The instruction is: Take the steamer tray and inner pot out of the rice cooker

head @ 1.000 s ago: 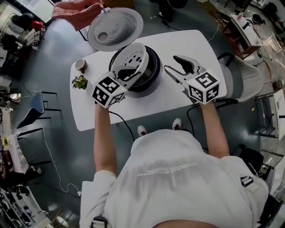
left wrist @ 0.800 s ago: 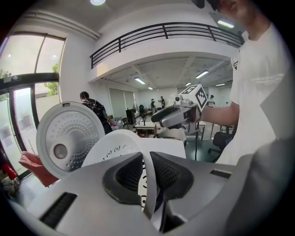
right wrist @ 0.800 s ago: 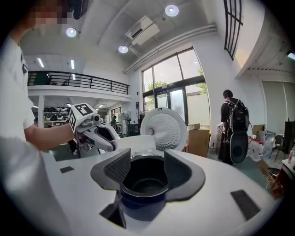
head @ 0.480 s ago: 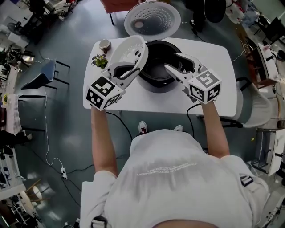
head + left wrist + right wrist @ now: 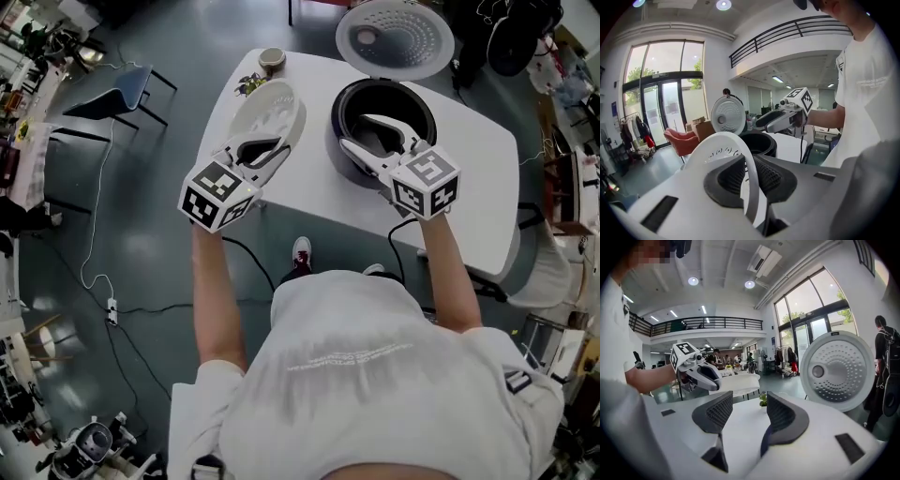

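Our left hand-held gripper (image 5: 270, 150) is clenched on the rim of the white steamer tray (image 5: 272, 105), and in the left gripper view the thin rim stands edge-on between the two dark ribbed pads (image 5: 733, 176), which press on it from both sides. The steamer tray is out of the rice cooker (image 5: 349, 161) and held to that cooker's left, over the white bench (image 5: 469, 187); in the right gripper view it hangs in the air, clear of the bench top, with the row of small holes in its floor showing in the left gripper view. Our right hand-held gripper (image 5: 371, 141) is released: its jaws stand wide apart and nothing lies between them in the right gripper view, only the bench surface beyond. From the head view that hand-held gripper reaches over the open mouth of the rice cooker, where the dark inner pot (image 5: 417, 120) still sits inside the black body. The cooker's round lid (image 5: 394, 37) stands swung open at the far side, its perforated inner face towards us. At the bench's far left corner we see a small potted plant (image 5: 249, 84) and, just beyond it, a little cup (image 5: 272, 59), both well apart from the rice cooker.
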Demonstrator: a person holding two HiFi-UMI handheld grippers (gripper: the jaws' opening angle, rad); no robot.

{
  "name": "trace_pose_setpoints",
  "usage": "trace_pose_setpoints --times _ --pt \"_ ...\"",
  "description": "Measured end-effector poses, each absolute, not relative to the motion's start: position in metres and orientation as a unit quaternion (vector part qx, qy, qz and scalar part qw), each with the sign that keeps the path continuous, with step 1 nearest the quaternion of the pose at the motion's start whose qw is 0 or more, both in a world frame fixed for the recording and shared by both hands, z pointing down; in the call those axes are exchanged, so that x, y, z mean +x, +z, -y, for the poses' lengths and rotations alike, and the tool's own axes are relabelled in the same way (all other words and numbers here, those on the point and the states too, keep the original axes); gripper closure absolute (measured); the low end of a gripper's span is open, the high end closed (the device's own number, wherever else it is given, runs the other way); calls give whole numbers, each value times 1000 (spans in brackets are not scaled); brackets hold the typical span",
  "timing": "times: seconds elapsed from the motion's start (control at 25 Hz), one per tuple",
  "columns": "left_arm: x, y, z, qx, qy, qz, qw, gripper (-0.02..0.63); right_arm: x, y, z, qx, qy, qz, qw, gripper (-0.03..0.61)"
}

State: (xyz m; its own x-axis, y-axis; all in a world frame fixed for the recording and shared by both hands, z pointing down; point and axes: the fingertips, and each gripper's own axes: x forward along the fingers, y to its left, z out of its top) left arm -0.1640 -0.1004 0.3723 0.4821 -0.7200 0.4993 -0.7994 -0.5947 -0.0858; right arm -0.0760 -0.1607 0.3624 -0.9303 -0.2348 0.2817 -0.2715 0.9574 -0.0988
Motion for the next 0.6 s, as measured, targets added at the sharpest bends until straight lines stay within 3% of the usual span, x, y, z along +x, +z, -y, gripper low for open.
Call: trace_pose_setpoints --times 0.6 --pt "-210 485 76 838 259 438 197 552 -131 444 132 104 126 964 208 334"
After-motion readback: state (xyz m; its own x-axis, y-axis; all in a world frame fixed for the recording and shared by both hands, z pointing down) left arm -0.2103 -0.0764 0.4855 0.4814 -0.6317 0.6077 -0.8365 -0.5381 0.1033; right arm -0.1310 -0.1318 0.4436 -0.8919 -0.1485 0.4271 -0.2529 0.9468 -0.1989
